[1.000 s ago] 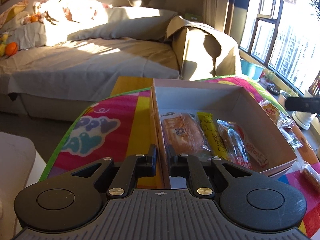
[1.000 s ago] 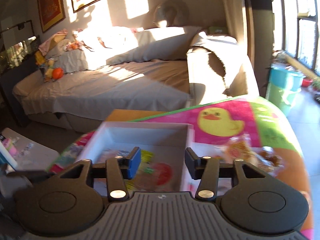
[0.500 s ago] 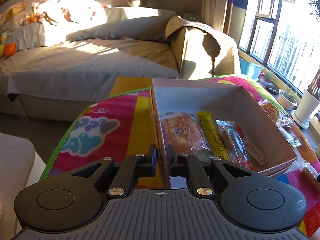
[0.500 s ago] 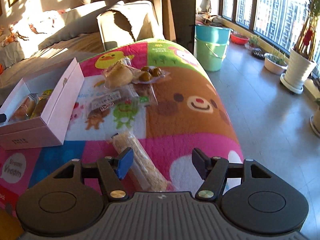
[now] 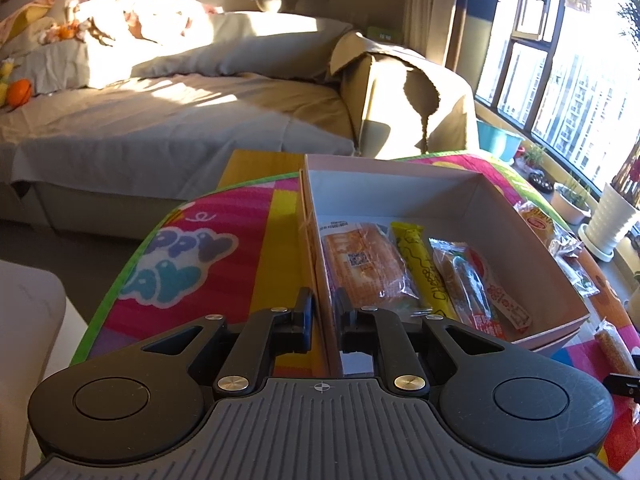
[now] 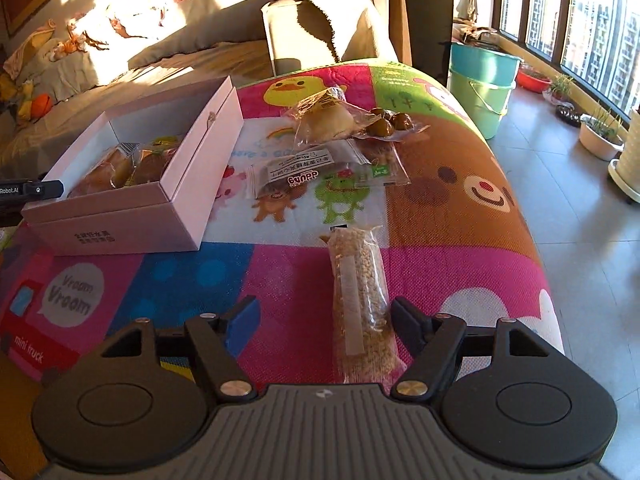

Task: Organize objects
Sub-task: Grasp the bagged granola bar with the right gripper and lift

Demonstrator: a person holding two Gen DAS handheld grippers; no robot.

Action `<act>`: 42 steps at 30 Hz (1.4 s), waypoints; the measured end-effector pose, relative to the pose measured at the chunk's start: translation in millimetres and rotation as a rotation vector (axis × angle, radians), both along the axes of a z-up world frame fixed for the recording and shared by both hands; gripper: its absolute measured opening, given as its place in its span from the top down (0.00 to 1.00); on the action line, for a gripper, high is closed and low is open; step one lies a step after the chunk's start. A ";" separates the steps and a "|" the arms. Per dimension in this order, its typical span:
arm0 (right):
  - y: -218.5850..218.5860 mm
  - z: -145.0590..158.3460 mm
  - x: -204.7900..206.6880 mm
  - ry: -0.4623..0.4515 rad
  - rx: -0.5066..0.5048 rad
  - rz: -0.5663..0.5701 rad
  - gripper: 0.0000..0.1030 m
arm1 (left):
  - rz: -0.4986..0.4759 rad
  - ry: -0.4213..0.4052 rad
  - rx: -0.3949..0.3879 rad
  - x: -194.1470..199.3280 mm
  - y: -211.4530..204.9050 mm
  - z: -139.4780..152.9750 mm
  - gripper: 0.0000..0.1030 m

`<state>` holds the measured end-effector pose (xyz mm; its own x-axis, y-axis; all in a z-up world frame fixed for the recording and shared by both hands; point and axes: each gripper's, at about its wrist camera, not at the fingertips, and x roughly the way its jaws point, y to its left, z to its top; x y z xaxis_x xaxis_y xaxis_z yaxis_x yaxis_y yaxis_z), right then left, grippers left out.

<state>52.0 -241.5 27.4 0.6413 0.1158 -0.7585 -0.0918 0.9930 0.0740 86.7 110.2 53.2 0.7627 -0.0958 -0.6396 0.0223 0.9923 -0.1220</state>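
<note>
Pink cardboard, the box (image 6: 132, 184) sits open on the bright mat (image 6: 280, 272), three snack packs already inside, so packing is partway through. The left gripper (image 5: 323, 312) pinches the box's near wall, jaws narrow, steadying it. The right gripper (image 6: 325, 320) hangs wide above the grain bar (image 6: 358, 300), which lies lengthwise between its fingers, well apart from the box. Next, I judge: lower, close across the bar's width, carry it into the box. Other packs (image 6: 324, 168) wait beyond.
</note>
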 end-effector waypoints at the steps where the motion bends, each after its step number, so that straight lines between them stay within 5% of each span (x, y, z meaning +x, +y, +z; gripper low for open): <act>1: 1.0 -1.3 4.2 -0.001 -0.010 0.001 0.33 | 0.000 0.000 0.002 -0.3 -0.7 0.1 0.87; 9: 15.6 -1.7 13.4 0.044 -0.061 0.064 0.72 | -0.001 -0.001 0.001 -0.3 -0.9 -0.3 0.87; 15: 22.9 23.2 -3.5 0.037 0.008 0.102 0.73 | -0.005 -0.001 -0.003 -1.1 -1.4 -0.4 0.86; 22: 35.5 121.9 2.3 -0.228 0.142 0.137 0.73 | -0.005 -0.001 -0.013 -0.8 -0.8 -0.1 0.86; 27: 65.7 153.7 24.7 -0.320 0.229 0.190 0.73 | -0.006 0.000 -0.014 -0.5 -0.7 0.1 0.86; 34: 128.8 118.9 77.1 -0.178 0.292 0.239 0.73 | -0.014 -0.002 -0.020 -1.6 0.0 -0.3 0.85; 42: 162.4 59.4 109.4 -0.051 0.296 0.162 0.72 | -0.015 -0.003 -0.023 -1.9 1.3 -0.1 0.85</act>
